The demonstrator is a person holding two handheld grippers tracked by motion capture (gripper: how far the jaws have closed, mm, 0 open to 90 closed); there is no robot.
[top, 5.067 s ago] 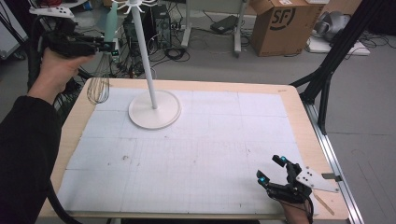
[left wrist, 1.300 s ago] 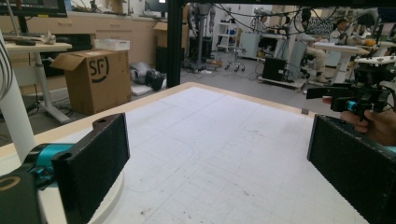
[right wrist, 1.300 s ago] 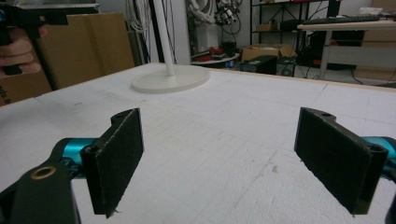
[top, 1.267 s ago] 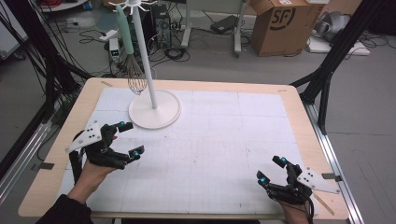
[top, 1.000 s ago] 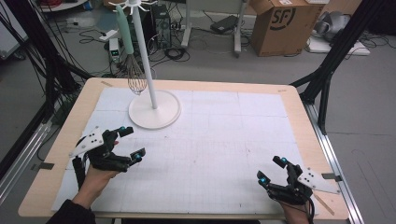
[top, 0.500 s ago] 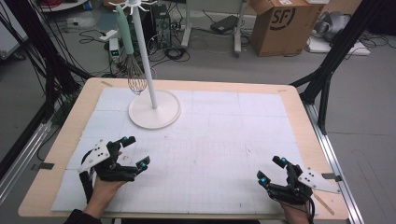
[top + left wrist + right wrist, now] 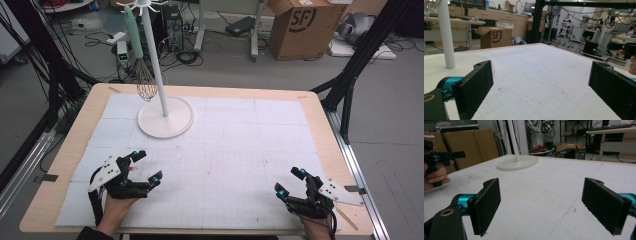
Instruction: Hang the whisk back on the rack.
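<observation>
Wire metal whisk [image 7: 145, 84], glossy white stand [image 7: 165, 117], matt mat [image 7: 240, 150]

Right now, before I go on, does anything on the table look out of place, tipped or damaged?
Nothing stands out. The whisk hangs upright from the white stand, whose base sits flat on the white mat. The left tongs and right tongs rest open and empty near the front edge. The mat shows faint specks, no spill.

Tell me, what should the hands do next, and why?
Probably nothing more than rest: the wire whisk with the pale green handle already hangs on the white hook stand, and the left gripper and right gripper sit open and empty near the white table mat's front edge.
</observation>
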